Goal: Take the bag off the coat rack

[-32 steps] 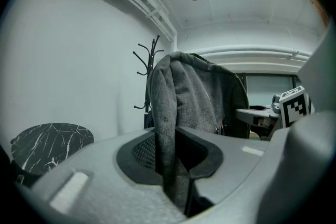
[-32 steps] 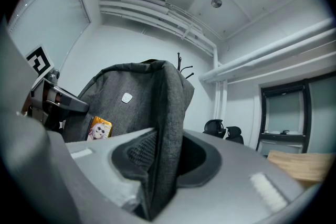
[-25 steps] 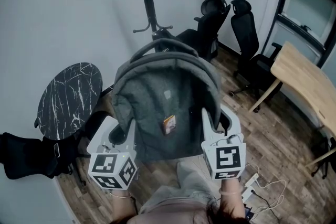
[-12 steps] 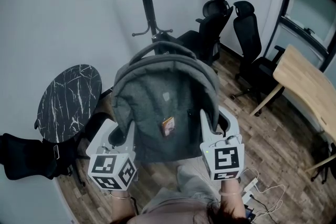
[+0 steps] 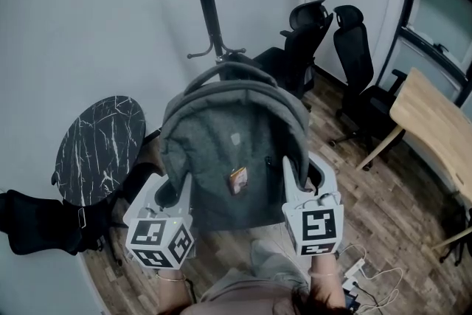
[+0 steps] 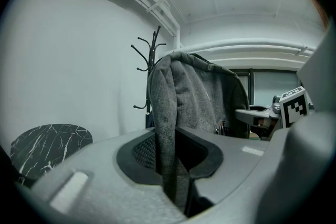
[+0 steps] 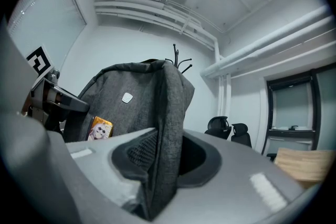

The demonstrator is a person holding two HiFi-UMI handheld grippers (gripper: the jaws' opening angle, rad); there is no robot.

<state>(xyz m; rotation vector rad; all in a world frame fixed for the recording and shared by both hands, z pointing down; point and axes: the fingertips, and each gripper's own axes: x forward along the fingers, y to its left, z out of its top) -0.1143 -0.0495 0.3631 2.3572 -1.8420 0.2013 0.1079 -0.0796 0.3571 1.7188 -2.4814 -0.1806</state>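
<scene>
A grey fabric backpack (image 5: 232, 151) with a small orange tag hangs between my two grippers, clear of the black coat rack (image 5: 209, 7) that stands behind it by the wall. My left gripper (image 5: 175, 192) is shut on the bag's left side edge (image 6: 167, 134). My right gripper (image 5: 296, 177) is shut on the bag's right side edge (image 7: 165, 139). The bag's top handle (image 5: 225, 68) arches up just in front of the rack's pole. The left gripper view shows the coat rack (image 6: 152, 68) behind the bag, and the right gripper view shows its hooks (image 7: 178, 63) above the bag.
A round black marble table (image 5: 96, 147) stands at the left beside a black bag on the floor (image 5: 37, 221). Two black office chairs (image 5: 324, 48) stand at the back right, a wooden desk (image 5: 435, 122) at the right. Cables (image 5: 369, 273) lie on the wood floor.
The bag and both grippers have drawn slightly back from the coat rack and a little lower in view. Both grips are unchanged.
</scene>
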